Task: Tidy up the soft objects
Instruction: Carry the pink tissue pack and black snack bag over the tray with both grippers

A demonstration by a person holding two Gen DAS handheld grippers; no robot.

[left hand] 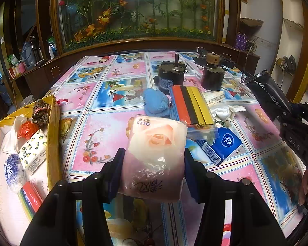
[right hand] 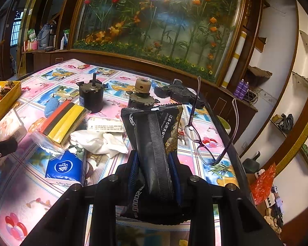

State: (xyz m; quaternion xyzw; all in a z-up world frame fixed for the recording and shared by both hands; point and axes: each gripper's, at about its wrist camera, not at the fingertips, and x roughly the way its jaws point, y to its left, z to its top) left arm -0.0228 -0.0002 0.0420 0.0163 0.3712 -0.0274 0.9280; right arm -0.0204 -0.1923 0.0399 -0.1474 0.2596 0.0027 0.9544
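Yellow box sits left of the rose tissue pack your left tool pinches above the counter; carry it leftward, release gently. Your right tool clamps the black pouch; bring it next.

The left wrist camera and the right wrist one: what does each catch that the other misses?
Only the left wrist view: the lemon-print tissue pack inside the yellow box.

Only the right wrist view: eyeglasses and a red bag.

Both: the left gripper clamps the rose tissue pack, the right gripper clamps the black pouch, with the blue tissue pack and striped bundle on the table.
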